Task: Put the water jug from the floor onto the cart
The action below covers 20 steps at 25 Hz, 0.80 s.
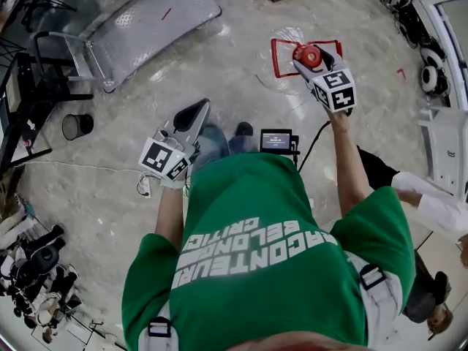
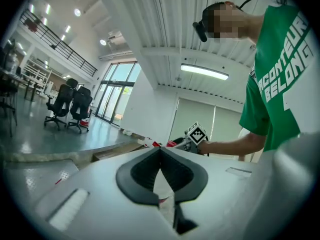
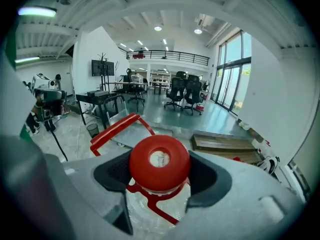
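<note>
The water jug [image 1: 289, 44] is clear plastic with a red cap [image 1: 308, 55] and a red carrying handle [image 1: 280, 58]. My right gripper [image 1: 308, 58] is shut on its neck just under the cap, and the jug hangs from it above the floor. In the right gripper view the red cap [image 3: 160, 163] fills the gap between the jaws of that gripper [image 3: 161, 170], with the handle [image 3: 117, 129] sticking out to the left. The grey flat cart [image 1: 146, 20] stands at the upper left, apart from the jug. My left gripper [image 1: 191, 115] is shut on nothing and points level [image 2: 160, 156].
A black bin [image 1: 77, 126] and a black desk frame [image 1: 22, 101] stand left of the cart. A small screen device [image 1: 276, 139] with a cable lies on the floor by my feet. Another person [image 1: 431, 210] is at the right. Wooden pallets [image 3: 225, 143] lie beyond.
</note>
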Motion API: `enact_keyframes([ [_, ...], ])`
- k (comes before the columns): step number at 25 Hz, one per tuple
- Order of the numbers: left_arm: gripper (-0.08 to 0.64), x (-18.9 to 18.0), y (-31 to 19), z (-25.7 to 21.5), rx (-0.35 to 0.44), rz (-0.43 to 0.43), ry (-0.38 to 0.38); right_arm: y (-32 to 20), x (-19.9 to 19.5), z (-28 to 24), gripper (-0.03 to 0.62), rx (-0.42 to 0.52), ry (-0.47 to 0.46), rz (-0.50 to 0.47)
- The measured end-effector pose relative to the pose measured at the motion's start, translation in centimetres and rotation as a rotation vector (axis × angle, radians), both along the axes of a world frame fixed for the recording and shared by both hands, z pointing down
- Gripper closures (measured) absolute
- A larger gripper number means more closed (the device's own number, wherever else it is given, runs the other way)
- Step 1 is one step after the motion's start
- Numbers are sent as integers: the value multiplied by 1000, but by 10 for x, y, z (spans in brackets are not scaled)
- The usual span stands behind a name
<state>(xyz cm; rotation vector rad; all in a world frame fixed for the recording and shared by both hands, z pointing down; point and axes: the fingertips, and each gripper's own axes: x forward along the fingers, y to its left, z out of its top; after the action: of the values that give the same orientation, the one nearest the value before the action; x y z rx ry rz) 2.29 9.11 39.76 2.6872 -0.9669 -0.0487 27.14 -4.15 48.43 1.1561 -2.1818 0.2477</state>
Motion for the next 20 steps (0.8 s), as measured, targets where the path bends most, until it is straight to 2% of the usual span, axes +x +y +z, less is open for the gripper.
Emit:
enact_keyframes([
  [13,546,-88,-39,5,-1,-92,37,-50,-88,-4,293,-29,-36,-48],
  [20,545,-152,-71,4,7,-156,54,-89,-143,-6,293,-24,-2,-86],
])
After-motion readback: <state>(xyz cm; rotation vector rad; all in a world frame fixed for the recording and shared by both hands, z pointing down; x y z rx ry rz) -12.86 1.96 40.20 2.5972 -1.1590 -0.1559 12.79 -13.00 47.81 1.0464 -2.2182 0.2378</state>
